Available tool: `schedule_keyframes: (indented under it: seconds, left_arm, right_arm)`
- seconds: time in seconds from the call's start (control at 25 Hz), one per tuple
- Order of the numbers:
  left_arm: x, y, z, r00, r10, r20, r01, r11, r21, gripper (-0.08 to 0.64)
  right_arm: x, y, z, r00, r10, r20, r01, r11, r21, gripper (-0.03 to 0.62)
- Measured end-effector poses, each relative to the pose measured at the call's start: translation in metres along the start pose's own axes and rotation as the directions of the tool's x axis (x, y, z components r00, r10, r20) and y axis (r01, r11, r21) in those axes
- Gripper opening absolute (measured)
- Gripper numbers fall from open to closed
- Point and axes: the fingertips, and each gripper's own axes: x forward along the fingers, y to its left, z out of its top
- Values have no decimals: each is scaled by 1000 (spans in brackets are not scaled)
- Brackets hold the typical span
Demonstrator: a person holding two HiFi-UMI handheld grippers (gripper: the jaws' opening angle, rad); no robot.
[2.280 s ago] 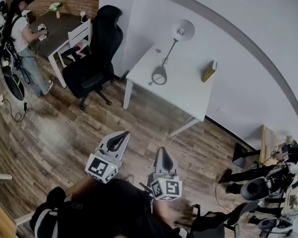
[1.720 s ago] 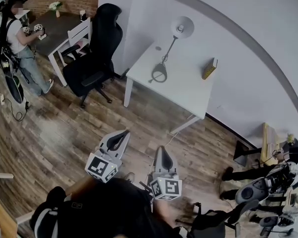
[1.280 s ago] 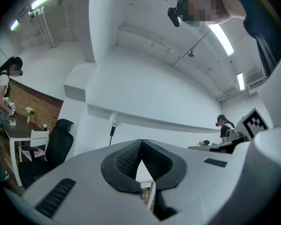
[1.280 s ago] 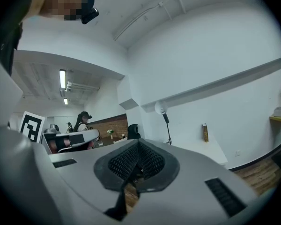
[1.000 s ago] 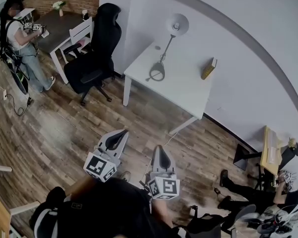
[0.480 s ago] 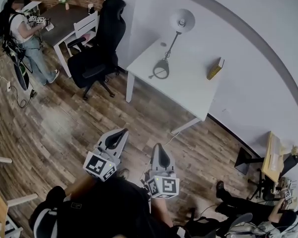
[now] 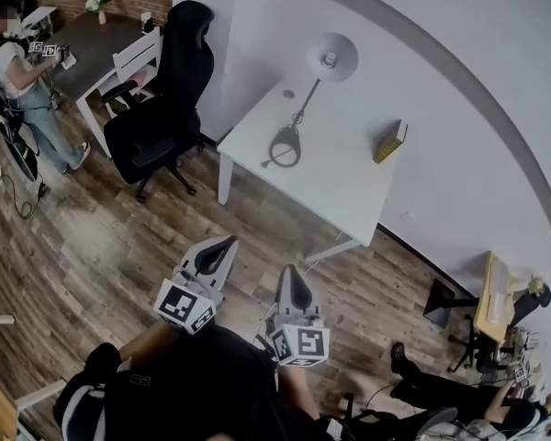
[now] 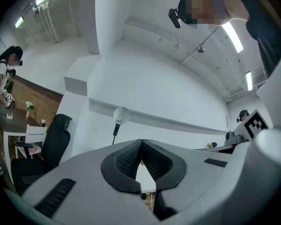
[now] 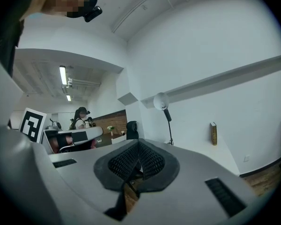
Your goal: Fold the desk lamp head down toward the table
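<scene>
The desk lamp (image 7: pixel 303 110) is seen standing upright on the white bench (image 7: pixel 340 186), its round head (image 7: pixel 331 55) raised on the slim pole near the wall and not yet folded down. The left gripper (image 7: pixel 226 243) and the right gripper (image 7: pixel 290 274) are held side by side over the wooden floor (image 7: pixel 110 237), well apart from the bench, both pointed level toward it. The fingers (image 8: pixel 126 159) of the left gripper are pressed together with nothing between them, and those of the right gripper (image 9: pixel 124 162) are likewise closed and empty. A yellowish book (image 7: pixel 388 141) is stood on edge at the bench's wall side, apart from the lamp. A black office chair (image 7: pixel 161 99) is parked beside the bench's left end. At the far left, a small vase (image 7: pixel 99 9) holding pale flowers is set on a dark table (image 7: pixel 83 53), where a person (image 7: pixel 18 81) is standing.
</scene>
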Motion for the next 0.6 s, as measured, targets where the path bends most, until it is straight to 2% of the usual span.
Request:
schedule_keyframes:
  seconds: [0.6]
  left_arm:
    - [115,141,22,997,-69,-33,68,998,-8,25]
  right_arm:
    - [180,-15,27,998,-71,0,71,998,-1,14]
